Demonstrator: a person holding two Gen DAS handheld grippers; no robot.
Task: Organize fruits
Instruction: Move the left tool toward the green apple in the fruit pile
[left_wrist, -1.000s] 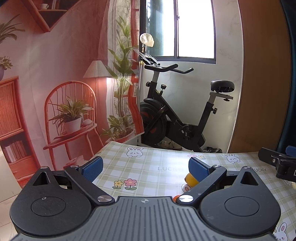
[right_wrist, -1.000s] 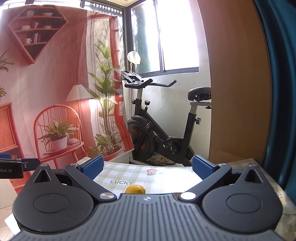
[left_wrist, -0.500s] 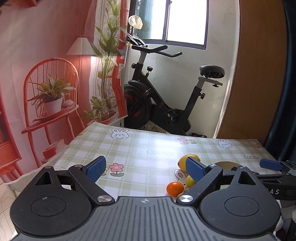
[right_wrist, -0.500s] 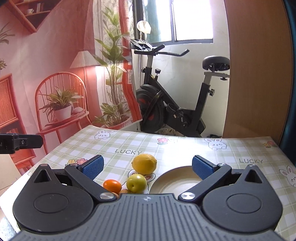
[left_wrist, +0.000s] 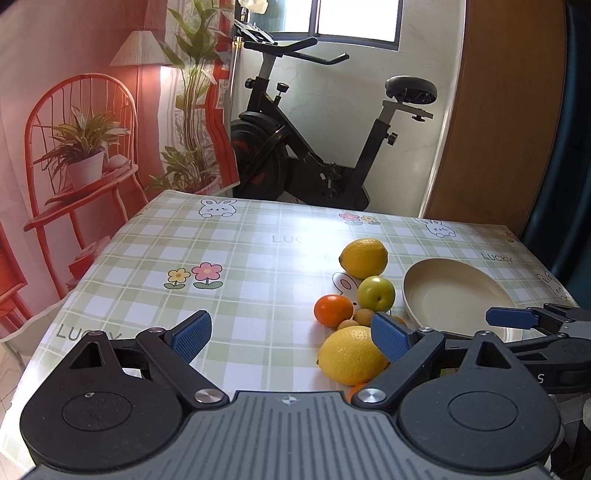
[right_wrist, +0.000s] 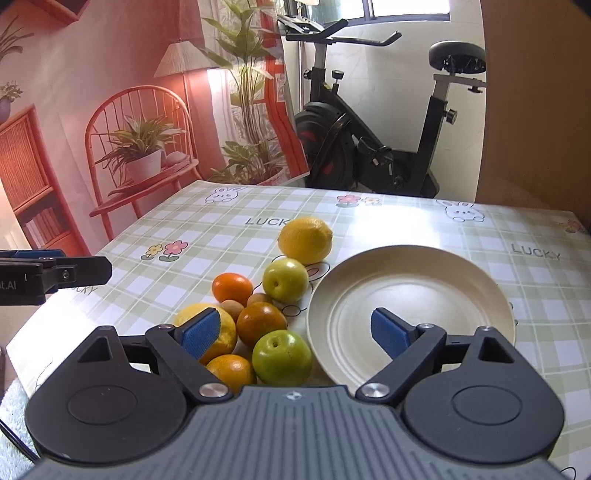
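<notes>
A cluster of fruit lies on the checked tablecloth left of an empty cream plate (right_wrist: 410, 295). In the right wrist view I see a far lemon (right_wrist: 306, 240), a green apple (right_wrist: 285, 279), an orange (right_wrist: 232, 288), a darker orange (right_wrist: 260, 323), a near green apple (right_wrist: 281, 357), a near lemon (right_wrist: 225, 332) and another orange (right_wrist: 231, 371). My right gripper (right_wrist: 295, 334) is open and empty above the near fruit and plate edge. My left gripper (left_wrist: 291, 338) is open and empty, its right finger over the near lemon (left_wrist: 351, 356). The plate (left_wrist: 454, 299) also shows there.
The table's left edge (left_wrist: 85, 273) drops off beside a printed backdrop with a red chair. An exercise bike (left_wrist: 325, 147) stands behind the table's far edge. A wooden panel (right_wrist: 535, 110) is at the right. Bare tablecloth (left_wrist: 221, 266) lies left of the fruit.
Both grippers have tilted down and moved in over the table. The fruit and plate, barely visible before, now fill the lower views. Both jaws stay open.
</notes>
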